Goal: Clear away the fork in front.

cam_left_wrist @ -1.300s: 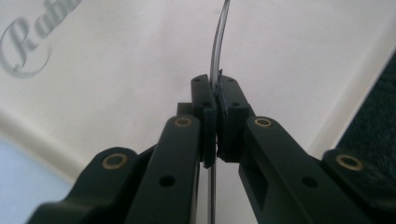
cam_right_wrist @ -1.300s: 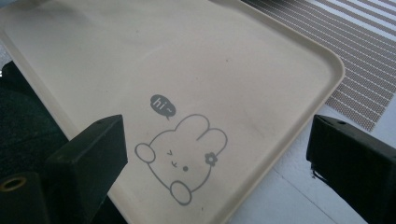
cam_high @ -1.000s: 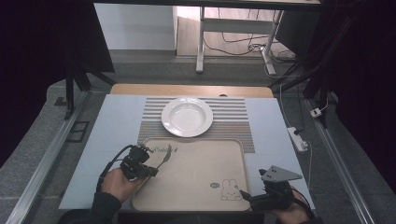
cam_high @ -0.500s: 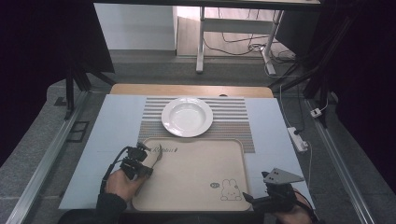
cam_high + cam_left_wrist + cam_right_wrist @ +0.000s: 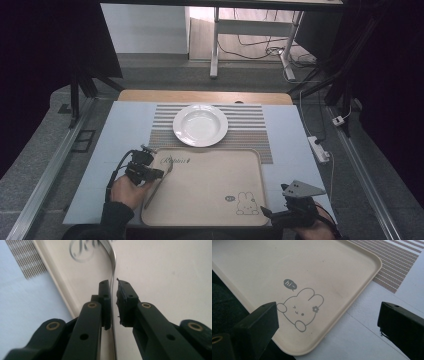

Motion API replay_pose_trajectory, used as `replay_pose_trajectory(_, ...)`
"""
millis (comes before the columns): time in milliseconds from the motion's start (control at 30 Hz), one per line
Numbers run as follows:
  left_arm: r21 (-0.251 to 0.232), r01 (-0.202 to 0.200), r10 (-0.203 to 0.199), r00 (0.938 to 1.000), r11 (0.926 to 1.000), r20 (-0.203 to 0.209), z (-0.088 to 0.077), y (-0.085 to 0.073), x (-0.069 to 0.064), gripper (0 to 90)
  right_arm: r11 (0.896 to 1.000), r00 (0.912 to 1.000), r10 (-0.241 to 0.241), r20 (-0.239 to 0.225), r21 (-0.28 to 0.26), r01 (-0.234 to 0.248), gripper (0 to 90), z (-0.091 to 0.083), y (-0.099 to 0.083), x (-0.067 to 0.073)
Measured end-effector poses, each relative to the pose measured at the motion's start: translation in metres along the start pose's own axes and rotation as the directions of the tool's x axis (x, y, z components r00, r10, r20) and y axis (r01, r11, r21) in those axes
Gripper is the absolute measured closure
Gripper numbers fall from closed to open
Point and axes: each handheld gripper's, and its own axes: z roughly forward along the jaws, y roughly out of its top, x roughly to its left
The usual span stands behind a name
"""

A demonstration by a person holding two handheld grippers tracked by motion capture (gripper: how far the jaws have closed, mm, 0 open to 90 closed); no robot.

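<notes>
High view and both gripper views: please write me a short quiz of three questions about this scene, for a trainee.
1. True or false: the white plate stands on the beige tray.
2. What lies between the jaws of the left gripper? A) a spoon B) the handle of a fork C) a napkin
3. Which drawing is printed in the tray corner near the right gripper?

Key
1. False: it stands on the striped mat, beyond the tray.
2. B
3. A rabbit with a "hi" bubble.
</notes>
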Motion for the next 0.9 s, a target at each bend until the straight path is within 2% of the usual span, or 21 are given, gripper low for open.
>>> replay_pose_trajectory(133, -0.011, -0.023, 0.023, 0.9997, 0.9997, 0.002, 0.006, 0.012, 0.002, 89.2, 1.0, 1.0, -0.003, 0.002, 0.003, 0.003, 3.3, 0.0, 0.0, 0.0)
replay_pose_trajectory(333, 0.01, -0.041, 0.042, 0.9987, 0.9991, -0.028, 0.02, 0.024, 0.005, 89.5, 1.0, 1.0, -0.002, 0.003, 0.003, 0.002, 3.4, 0.0, 0.0, 0.0)
replay_pose_trajectory(433, 0.013, -0.056, 0.056, 0.9984, 0.9984, 0.0, 0.024, 0.026, 0.004, 89.5, 1.0, 1.0, -0.002, 0.005, 0.003, 0.002, 3.4, 0.0, 0.0, -0.001)
replay_pose_trajectory(567, 0.027, -0.088, 0.087, 0.9961, 0.9958, 0.011, 0.03, 0.029, -0.004, 89.5, 1.0, 1.0, -0.005, 0.007, 0.004, 0.005, 3.4, 0.0, -0.001, -0.001)
replay_pose_trajectory(700, 0.011, -0.109, 0.109, 0.9938, 0.994, 0.023, 0.03, 0.031, -0.011, 89.5, 1.0, 0.9999, -0.007, 0.01, 0.004, 0.007, 3.4, -0.001, -0.001, -0.002)
replay_pose_trajectory(833, -0.005, -0.136, 0.136, 0.9884, 0.9907, 0.067, 0.032, 0.033, -0.017, 89.5, 1.0, 0.9999, -0.004, 0.011, 0.002, 0.004, 3.4, -0.001, -0.001, -0.002)
replay_pose_trajectory(900, 0.0, -0.167, 0.167, 0.9823, 0.9859, 0.086, 0.036, 0.033, -0.021, 89.5, 1.0, 0.9999, -0.004, 0.011, 0.003, 0.004, 3.4, -0.001, -0.001, -0.002)
